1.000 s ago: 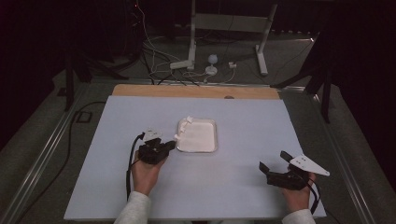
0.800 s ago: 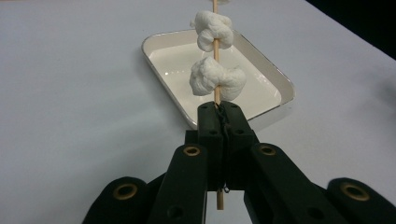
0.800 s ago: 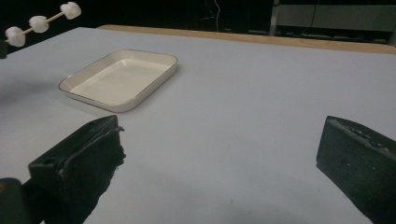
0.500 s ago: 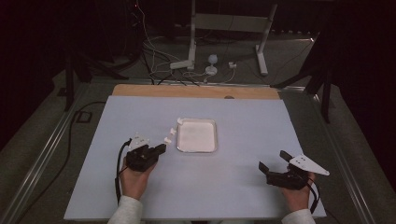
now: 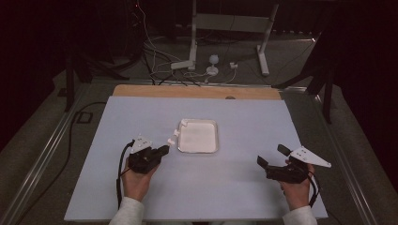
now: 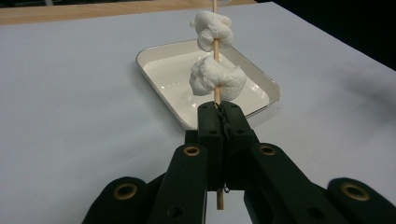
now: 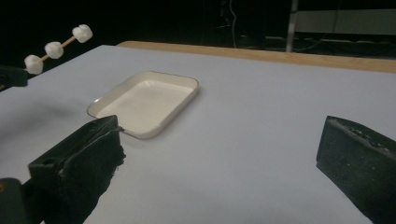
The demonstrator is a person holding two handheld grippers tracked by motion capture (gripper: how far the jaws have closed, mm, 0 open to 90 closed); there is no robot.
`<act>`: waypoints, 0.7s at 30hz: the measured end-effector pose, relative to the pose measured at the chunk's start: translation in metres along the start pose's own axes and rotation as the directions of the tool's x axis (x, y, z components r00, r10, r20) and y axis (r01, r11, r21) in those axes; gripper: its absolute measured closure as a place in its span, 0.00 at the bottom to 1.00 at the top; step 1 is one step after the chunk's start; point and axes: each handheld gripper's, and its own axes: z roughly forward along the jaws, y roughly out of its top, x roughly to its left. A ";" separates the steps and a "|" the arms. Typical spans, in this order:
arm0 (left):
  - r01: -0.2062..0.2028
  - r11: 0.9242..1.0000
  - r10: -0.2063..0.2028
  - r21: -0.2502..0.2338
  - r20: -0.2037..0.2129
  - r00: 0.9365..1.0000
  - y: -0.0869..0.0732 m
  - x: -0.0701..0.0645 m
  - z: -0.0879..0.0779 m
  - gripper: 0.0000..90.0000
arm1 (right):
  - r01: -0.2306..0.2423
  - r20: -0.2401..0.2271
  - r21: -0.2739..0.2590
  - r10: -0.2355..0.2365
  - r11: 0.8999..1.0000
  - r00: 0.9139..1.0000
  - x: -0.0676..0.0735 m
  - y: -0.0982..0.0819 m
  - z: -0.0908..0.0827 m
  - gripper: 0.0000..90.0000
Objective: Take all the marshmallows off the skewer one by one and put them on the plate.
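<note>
The left claw [image 6: 219, 116] gripped the skewer [image 6: 215, 46] with marshmallows [image 6: 217, 79], lifted beside the empty tray [image 5: 198, 137]. The right claw [image 5: 273, 158] stood open, well apart. Placing seemed not yet done.

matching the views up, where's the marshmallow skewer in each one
High view: marshmallow skewer left of centre, beside the tray's left edge.
Left gripper view: skewer centre top, rising from the shut jaws.
Right gripper view: skewer top left corner.
Shared landmark: white tray.
</note>
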 end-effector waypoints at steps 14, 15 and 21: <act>-0.033 0.999 0.033 -0.003 0.016 0.999 -0.001 -0.006 0.003 0.99 | 0.003 -0.102 0.001 -0.003 1.000 0.995 0.020 0.029 0.038 0.00; -0.032 0.999 0.032 -0.001 0.017 0.999 -0.001 -0.007 0.004 0.99 | 0.003 -0.102 0.001 -0.003 1.000 0.995 0.020 0.029 0.038 0.00; -0.041 0.999 0.041 -0.007 0.024 0.999 0.000 -0.009 0.004 0.99 | -0.001 -0.140 0.005 0.001 1.000 0.990 0.032 0.042 0.055 0.00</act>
